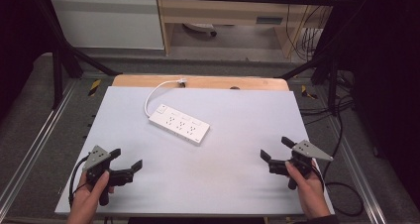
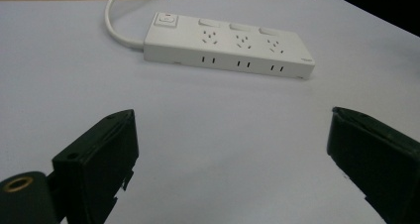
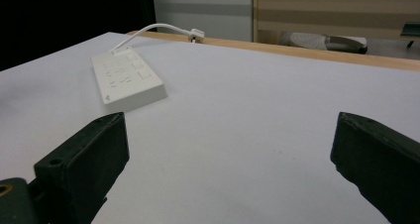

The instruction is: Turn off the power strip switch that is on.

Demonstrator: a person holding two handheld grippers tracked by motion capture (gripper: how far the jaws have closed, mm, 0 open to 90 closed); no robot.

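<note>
On the pale table [image 1: 233, 184], toward its far left part, a white power strip [image 1: 179, 123] lies flat with its 3 sockets facing up, well apart from both grippers. Its long axis runs diagonally, from the far-left switch end, where the cord [image 1: 154, 92] loops back to the plug [image 1: 181, 81] at the wooden edge, toward the near right. Both the left gripper [image 1: 125, 162] and right gripper [image 1: 275, 148] hang near the front corners, jaws spread wide and holding nothing, probably poised so either can reach in.
</note>
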